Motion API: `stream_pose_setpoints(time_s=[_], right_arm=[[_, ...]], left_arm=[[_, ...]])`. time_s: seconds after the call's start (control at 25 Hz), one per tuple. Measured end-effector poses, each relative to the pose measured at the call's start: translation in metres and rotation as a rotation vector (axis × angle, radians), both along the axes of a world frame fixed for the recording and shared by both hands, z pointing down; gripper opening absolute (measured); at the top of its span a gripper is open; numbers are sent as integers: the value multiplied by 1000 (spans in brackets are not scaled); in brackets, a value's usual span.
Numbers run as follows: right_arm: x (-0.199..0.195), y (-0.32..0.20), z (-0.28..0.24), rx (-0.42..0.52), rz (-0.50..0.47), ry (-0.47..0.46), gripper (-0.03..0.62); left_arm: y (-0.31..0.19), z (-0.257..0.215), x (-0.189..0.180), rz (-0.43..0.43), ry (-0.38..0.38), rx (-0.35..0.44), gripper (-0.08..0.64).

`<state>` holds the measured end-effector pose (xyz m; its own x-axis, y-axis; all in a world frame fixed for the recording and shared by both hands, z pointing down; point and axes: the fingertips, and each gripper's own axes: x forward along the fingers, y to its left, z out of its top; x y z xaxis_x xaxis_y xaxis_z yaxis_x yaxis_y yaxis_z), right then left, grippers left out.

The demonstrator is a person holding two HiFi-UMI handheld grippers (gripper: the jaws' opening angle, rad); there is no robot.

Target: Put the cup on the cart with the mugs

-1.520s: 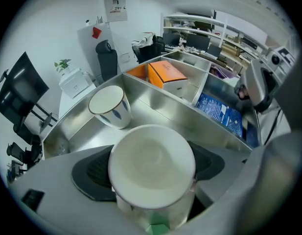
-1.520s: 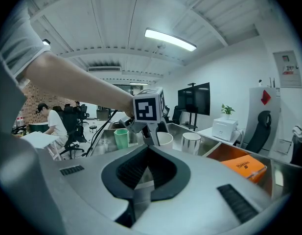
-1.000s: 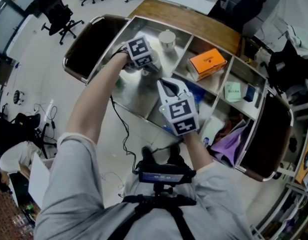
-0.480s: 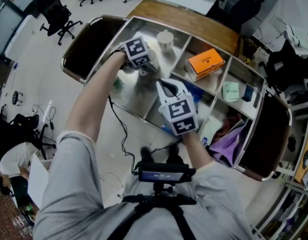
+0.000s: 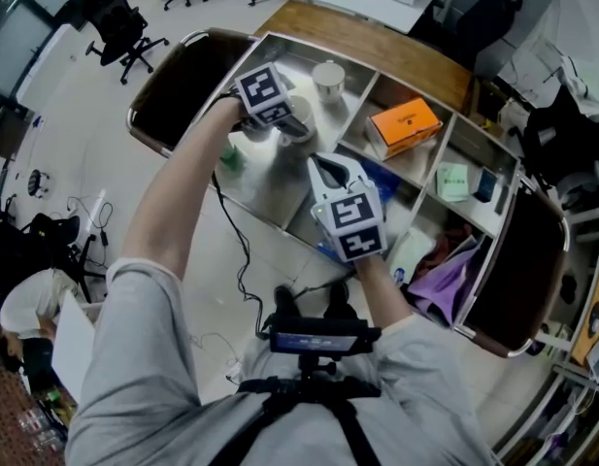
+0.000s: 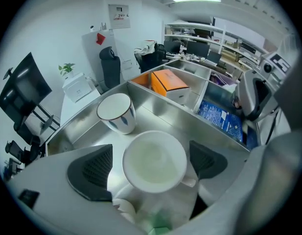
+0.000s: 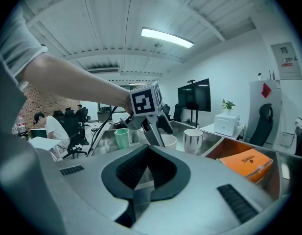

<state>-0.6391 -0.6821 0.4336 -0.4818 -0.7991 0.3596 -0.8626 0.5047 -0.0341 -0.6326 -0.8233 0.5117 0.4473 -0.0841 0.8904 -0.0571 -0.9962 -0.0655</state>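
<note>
My right hand-held gripper is nearest me, low in front of my body. Its jaws are closed together with nothing between them, and it points toward the cart.

Further out, my left hand-held gripper is over the left compartment of the steel tabletop. Its jaws are wide apart. The white cup sits upright between the pads, mouth up and empty. There's a clear gap on the left pad side, and the right pad is just beside the rim. The cup handle sticks out toward the right pad. I can't tell if the cup base is touching the steel.

A green cup is in the same compartment, on my near side of the white cup.

Just past the white cup is a white mug with blue leaf marks. It is upright, close to the cup but not touching, near the back wall of the compartment.

To the right of the divider, a blue printed booklet lies flat in the nearer bay. An orange box lies in the bay behind it.

The far end of the cart has purple cloth and small packets, too small to read.

Beyond the cart are office chairs on the floor and a white box on a far desk
</note>
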Motion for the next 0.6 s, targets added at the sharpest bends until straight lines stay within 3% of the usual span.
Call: stream_pose_setpoints(time_s=[0.16, 0.4, 0.6], right_arm=[[-6, 4, -5, 10, -23, -14, 2], [-12, 14, -21, 38, -66, -66, 2], [-16, 22, -32, 67, -48, -94, 2]], left_arm=[[6, -20, -10, -34, 25, 44, 494], [26, -59, -31, -119, 137, 130, 483], [54, -97, -56, -223, 287, 256, 315]])
